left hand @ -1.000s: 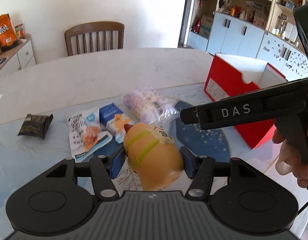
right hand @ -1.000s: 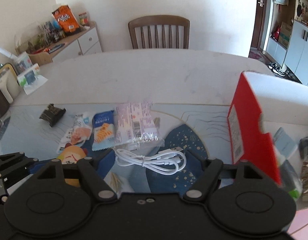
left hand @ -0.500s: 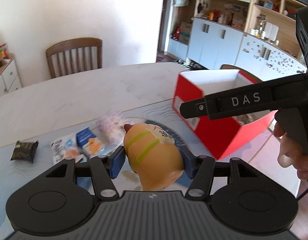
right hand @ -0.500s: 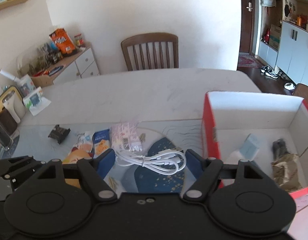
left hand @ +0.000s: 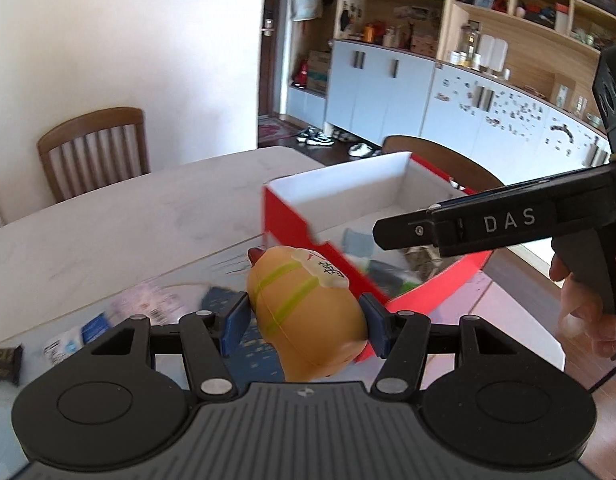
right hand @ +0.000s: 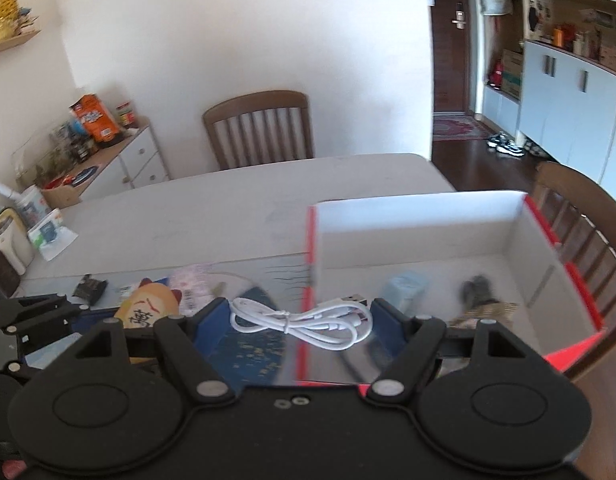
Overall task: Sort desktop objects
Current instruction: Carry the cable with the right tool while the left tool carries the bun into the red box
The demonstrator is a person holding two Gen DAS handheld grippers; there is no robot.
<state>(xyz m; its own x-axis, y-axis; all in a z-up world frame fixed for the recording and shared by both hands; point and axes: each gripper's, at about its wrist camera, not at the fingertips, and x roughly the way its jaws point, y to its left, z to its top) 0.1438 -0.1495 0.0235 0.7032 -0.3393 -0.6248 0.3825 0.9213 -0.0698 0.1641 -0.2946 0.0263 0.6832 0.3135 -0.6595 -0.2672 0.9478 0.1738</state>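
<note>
Mid-carry toward the red box (right hand: 555, 240): left gripper (left hand: 306, 320) clamping the squishy toy (left hand: 304, 312), right gripper (right hand: 296, 320) pinching the white USB cable (right hand: 300, 320); next, probably release over the box.

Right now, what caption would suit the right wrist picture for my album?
Right claw carries a coiled white USB cable over the rim of a red, white-lined box already holding sorted items.

An orange toy (left hand: 308, 320) with lime-green stripes sits between blue pads (left hand: 234, 326). The cable (right hand: 304, 320) is white. The box (left hand: 292, 224) is red outside, white inside.
</note>
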